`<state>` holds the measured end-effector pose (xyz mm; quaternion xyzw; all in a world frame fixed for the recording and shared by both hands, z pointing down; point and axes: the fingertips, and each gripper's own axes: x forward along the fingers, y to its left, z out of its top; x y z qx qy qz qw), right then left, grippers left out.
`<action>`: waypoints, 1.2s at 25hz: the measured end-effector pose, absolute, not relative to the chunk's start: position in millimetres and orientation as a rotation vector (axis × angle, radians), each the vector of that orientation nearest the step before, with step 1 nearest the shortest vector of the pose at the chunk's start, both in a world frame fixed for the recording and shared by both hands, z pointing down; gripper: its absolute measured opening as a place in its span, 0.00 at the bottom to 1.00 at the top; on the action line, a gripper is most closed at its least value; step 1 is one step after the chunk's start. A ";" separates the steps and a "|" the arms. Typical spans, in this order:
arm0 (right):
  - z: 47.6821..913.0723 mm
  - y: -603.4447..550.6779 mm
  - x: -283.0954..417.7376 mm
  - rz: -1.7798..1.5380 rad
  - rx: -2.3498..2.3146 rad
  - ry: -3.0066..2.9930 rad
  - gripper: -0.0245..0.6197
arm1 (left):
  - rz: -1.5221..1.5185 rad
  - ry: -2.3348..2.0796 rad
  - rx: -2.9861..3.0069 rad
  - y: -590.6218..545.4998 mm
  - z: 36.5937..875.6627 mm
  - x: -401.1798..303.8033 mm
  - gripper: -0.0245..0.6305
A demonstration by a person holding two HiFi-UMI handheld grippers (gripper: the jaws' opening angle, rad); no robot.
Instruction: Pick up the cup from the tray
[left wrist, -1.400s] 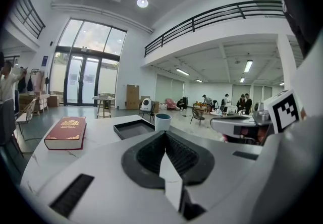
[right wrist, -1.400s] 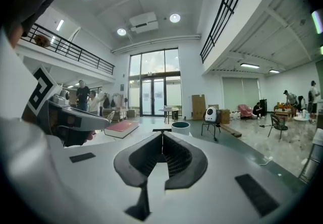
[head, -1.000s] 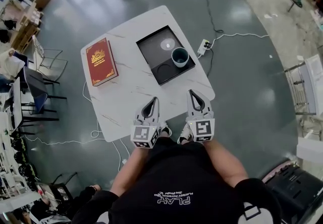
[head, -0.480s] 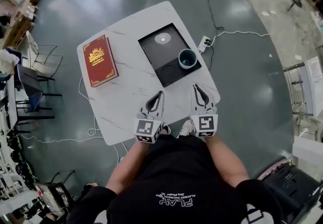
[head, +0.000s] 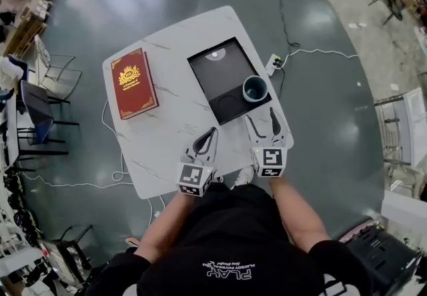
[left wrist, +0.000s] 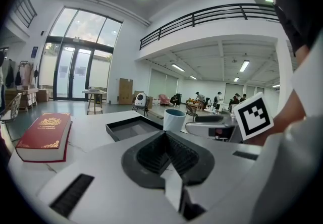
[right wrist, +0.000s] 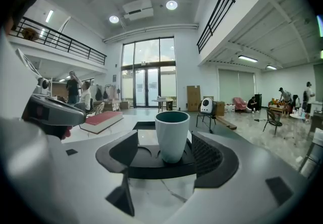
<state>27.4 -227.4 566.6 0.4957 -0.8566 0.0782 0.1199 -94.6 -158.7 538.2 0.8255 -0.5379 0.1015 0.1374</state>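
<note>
Cup (head: pixel 255 88) upright in black tray (head: pixel 224 79)

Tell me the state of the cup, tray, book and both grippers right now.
Tray: flat on the table.
Cup: upright in the tray's near right corner, not gripped.
Book: closed, lying flat.
Left gripper: jaws together, empty.
Right gripper: jaws opening, nothing between them, cup just ahead.
</note>
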 end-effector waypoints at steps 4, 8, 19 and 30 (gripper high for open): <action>579.1 -251.5 27.5 0.289 1.469 -2.491 0.61 | 0.293 -1.560 2.385 -159.4 537.3 -96.5 0.05; 591.6 -273.7 22.5 0.329 1.474 -2.473 0.64 | 0.289 -1.562 2.381 -157.5 539.3 -100.3 0.05; 609.2 -308.0 5.4 0.380 1.491 -2.442 0.65 | 0.322 -1.577 2.339 -158.5 555.5 -118.3 0.05; 604.8 -317.0 3.5 0.336 1.494 -2.450 0.63 | 0.322 -1.589 2.323 -174.2 561.7 -126.0 0.05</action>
